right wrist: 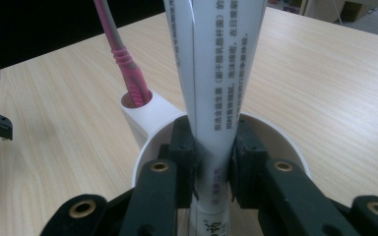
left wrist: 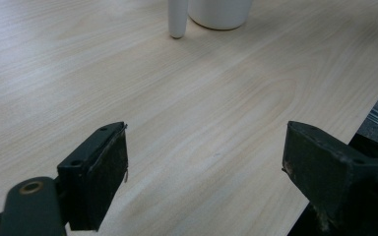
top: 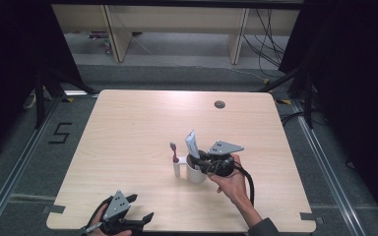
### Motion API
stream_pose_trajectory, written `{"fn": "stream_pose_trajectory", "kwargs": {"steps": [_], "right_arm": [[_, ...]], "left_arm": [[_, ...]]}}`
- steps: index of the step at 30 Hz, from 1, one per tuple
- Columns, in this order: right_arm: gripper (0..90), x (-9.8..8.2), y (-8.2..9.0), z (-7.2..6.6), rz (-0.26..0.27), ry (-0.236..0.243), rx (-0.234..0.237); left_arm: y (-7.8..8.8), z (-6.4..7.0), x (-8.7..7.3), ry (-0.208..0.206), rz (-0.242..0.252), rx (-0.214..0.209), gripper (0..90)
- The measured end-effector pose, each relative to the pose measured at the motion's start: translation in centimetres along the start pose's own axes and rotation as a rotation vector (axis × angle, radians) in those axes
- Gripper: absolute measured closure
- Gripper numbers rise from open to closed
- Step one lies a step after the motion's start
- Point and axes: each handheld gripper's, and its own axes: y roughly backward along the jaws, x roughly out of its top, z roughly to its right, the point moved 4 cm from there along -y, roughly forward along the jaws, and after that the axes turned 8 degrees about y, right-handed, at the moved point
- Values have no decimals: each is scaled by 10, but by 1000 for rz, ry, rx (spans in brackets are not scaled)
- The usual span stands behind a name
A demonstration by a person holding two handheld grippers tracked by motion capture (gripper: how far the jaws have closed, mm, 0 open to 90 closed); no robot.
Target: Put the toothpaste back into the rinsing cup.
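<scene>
A white cup (top: 195, 172) with a narrow side tube stands near the middle of the table. A pink toothbrush (top: 174, 151) stands upright in the side tube (right wrist: 142, 113). A white toothpaste tube (right wrist: 216, 73) stands in the cup (right wrist: 280, 142), tilted a little, crimped end up (top: 192, 141). My right gripper (right wrist: 211, 162) reaches over the cup's rim and is shut on the toothpaste tube's lower part. My left gripper (top: 137, 212) rests at the table's front left edge, open and holding nothing (left wrist: 204, 162).
The light wooden table (top: 142, 123) has a round cable hole (top: 219, 104) at the back right. Dark floor and rails surround it, with shelving legs and cables beyond the far edge.
</scene>
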Motion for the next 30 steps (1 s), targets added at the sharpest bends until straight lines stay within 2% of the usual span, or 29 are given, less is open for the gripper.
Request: {"fn": "stream_pose_trajectory", "kwargs": {"steps": [4, 5, 8, 9, 10, 11, 13, 14, 15, 17, 18, 20, 21, 23, 25, 28, 29, 30], "right_arm": [[746, 0, -1, -2, 1, -11, 6], [746, 1, -1, -1, 9, 4, 7], [747, 1, -1, -1, 5, 4, 15], [748, 1, -1, 0, 12, 21, 9], [748, 0, -1, -2, 7, -9, 5], [748, 0, -1, -1, 6, 0, 7], [739, -1, 1, -2, -12, -33, 10], [733, -1, 2, -2, -17, -34, 6], [727, -1, 2, 0, 1, -6, -3], [718, -1, 2, 0, 6, -16, -3], [718, -2, 4, 3, 3, 6, -24], [719, -2, 4, 0, -2, -25, 11], [718, -2, 5, 0, -8, -41, 5], [710, -2, 7, 1, -12, -31, -9], [700, -1, 6, 3, 10, -12, 0], [690, -2, 10, 3, 1, -32, -16], [687, -2, 10, 5, 5, -16, -21], [683, -1, 9, 4, 17, -40, -9]], "left_arm": [[0, 0, 0, -3, 1, -1, 168], [0, 0, 0, -3, -2, 1, 168], [0, 0, -1, -7, -7, -4, 168], [0, 1, -1, -3, -2, -3, 168], [0, 0, 0, -1, 1, -2, 168], [-1, 0, 0, -1, -1, -3, 168], [0, 0, -1, -7, -8, -4, 168], [0, 1, 0, -2, -1, -3, 168], [0, 0, 0, -1, 0, -3, 168], [0, 1, -1, -4, -5, -3, 168], [0, 1, -1, -8, -7, -4, 168], [0, 1, 0, -2, 1, -3, 168], [0, 0, 0, -2, 0, -3, 168], [0, 1, -1, -7, -5, -3, 168], [0, 0, 0, -4, 6, -4, 168], [1, 1, 0, -9, -5, -4, 168], [0, 1, 0, -8, 0, -6, 168], [0, 0, 0, -12, 0, -4, 168]]}}
